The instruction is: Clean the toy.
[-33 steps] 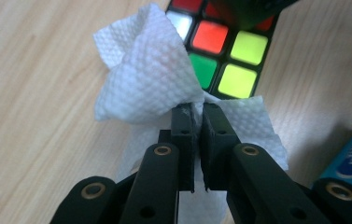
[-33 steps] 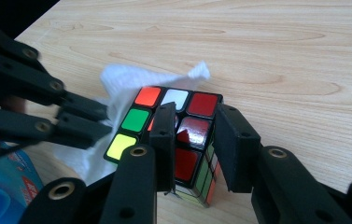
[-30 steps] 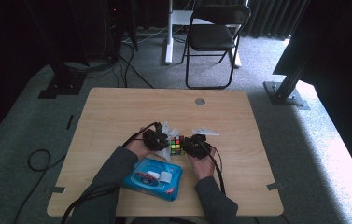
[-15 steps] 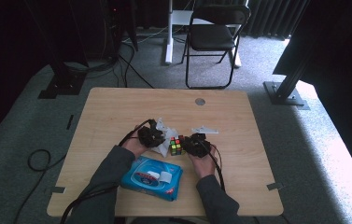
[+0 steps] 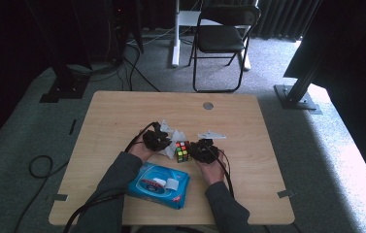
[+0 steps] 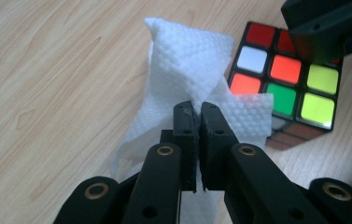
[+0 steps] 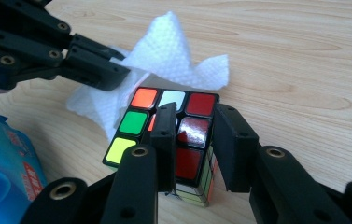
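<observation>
A scrambled Rubik's cube stands on the wooden table between my two grippers. My left gripper is shut on a crumpled white wipe, which lies against the cube's left side. From the right, my right gripper clamps the cube's near right part, one jaw over the top face and the other at its right edge. In the right gripper view the left gripper reaches in from the upper left.
A blue pack of wipes lies close to the table's near edge between the person's forearms. A round cable hole sits at the far middle of the table. Beyond the table stands a black folding chair.
The left gripper has edged slightly away from me with the wipe. The right gripper and the cube have stayed put.
</observation>
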Motion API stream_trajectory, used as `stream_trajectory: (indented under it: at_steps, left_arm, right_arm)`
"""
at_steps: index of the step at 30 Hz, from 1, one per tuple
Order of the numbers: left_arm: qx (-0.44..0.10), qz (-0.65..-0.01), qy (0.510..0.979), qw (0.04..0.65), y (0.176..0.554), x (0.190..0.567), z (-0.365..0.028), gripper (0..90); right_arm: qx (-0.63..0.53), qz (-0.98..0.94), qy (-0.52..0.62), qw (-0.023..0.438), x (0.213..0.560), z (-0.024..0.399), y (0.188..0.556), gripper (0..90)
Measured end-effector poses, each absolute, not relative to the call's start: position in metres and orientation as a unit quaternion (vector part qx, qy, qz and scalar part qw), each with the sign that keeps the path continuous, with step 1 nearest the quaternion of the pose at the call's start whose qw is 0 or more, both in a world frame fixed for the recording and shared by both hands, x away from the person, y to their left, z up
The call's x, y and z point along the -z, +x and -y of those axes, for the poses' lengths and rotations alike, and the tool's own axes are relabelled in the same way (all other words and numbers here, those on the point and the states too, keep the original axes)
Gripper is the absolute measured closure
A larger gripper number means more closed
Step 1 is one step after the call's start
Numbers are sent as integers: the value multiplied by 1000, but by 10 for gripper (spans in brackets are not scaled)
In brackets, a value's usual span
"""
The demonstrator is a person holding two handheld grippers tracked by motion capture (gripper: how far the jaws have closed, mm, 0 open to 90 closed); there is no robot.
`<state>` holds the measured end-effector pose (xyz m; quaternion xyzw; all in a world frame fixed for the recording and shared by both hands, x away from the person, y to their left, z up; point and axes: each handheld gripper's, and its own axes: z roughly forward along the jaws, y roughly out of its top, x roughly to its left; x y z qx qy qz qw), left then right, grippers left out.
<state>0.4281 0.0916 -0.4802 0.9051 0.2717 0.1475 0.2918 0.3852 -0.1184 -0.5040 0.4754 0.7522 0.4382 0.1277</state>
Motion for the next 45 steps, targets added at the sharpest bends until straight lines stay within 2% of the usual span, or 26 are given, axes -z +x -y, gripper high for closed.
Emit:
stream_trajectory:
  at_steps: [26, 45]
  left_arm:
    - [-122, -228, 921, 292, 419, 479, -75, 863]
    - [-94, -199, 924, 311, 413, 479, -65, 858]
  right_arm:
    - [-424, -739, 498, 161, 503, 125, 392, 638]
    - [-417, -729, 519, 158, 495, 137, 380, 601]
